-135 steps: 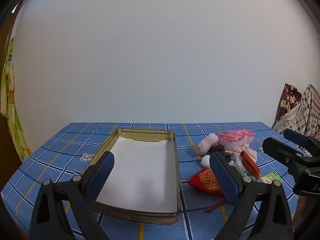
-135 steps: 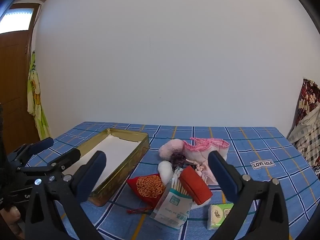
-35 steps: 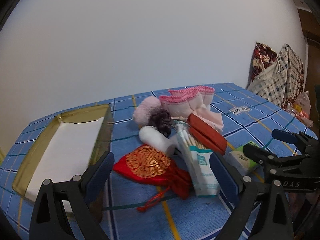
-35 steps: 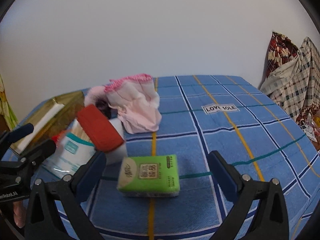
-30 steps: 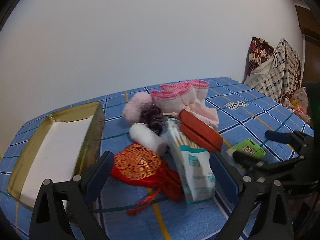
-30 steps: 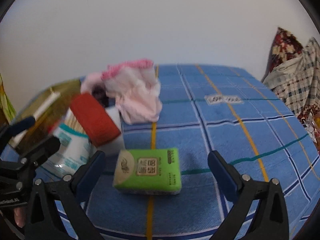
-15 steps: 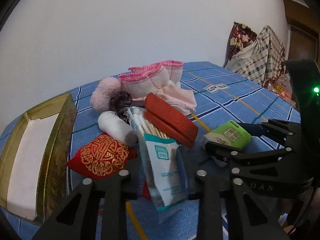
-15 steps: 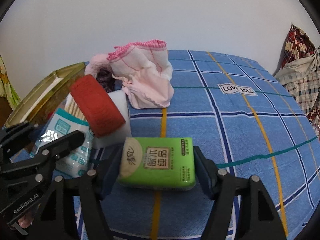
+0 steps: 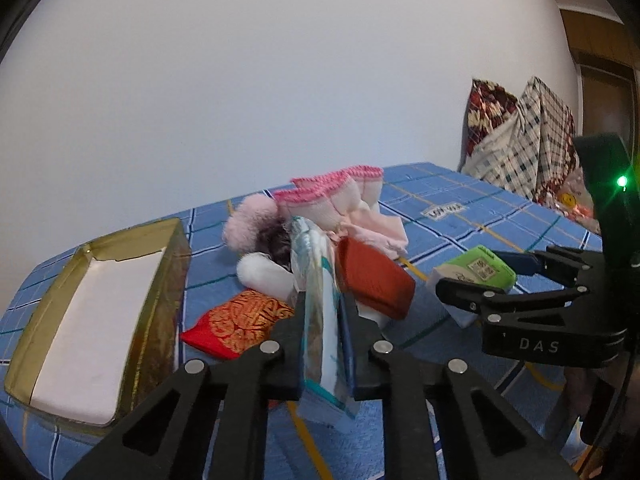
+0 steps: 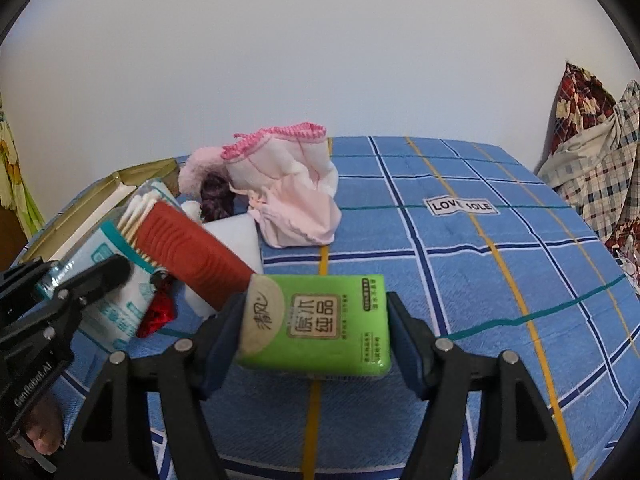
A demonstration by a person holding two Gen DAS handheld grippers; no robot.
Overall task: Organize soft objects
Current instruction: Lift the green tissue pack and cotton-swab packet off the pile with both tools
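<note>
Left tongs [image 9: 323, 334] were clamped flat on the cotton swab bag [image 9: 318, 308], which stood upright on edge between the pads at the 6 o'clock end of the pile. Right tongs [image 10: 314, 334] gripped the green tissue pack [image 10: 320, 320] by its two short sides; whether it had cleared the blue checked tablecloth [image 10: 500, 248] could not be determined. A red sponge-like block [image 10: 192, 256] touched the pack at its 10 o'clock corner. Pink-edged cloth [image 10: 288, 188] lay at 12 o'clock of the pack. The gold tray [image 9: 160, 280] sat at 9 o'clock of the pile, a red embroidered pouch [image 9: 236, 322] just beside it.
</note>
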